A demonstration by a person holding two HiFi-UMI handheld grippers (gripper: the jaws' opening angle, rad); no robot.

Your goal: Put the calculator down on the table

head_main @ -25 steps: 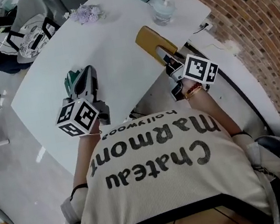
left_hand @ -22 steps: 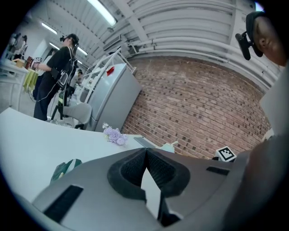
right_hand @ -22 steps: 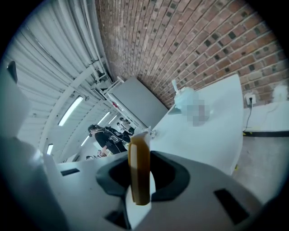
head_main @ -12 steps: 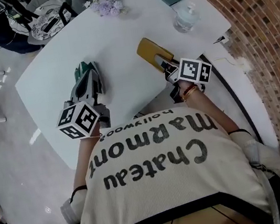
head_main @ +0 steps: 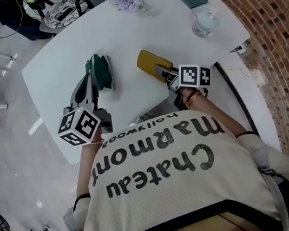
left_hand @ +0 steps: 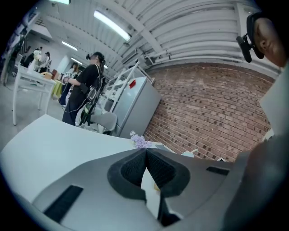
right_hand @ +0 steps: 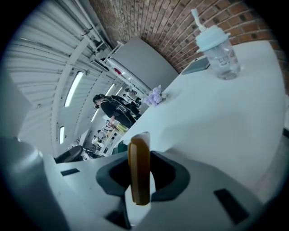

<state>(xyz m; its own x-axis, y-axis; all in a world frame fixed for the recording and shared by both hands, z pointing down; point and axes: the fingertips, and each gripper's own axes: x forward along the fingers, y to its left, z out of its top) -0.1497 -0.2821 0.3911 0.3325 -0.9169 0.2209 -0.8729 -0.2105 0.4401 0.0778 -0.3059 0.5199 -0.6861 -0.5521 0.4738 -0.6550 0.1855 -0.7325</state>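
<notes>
Flat mustard-yellow calculator [head_main: 149,62] with rounded corners, clamped at its near end between the fingers [right_hand: 166,175] of the right gripper [head_main: 160,70]. From the gripper's own camera it shows edge-on, with a pale face on one side. It reaches out over the white worktop [head_main: 120,34] near the front edge; contact with the surface can't be told.

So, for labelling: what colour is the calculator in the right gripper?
The calculator is mustard yellow, clearest in the head view.
</notes>
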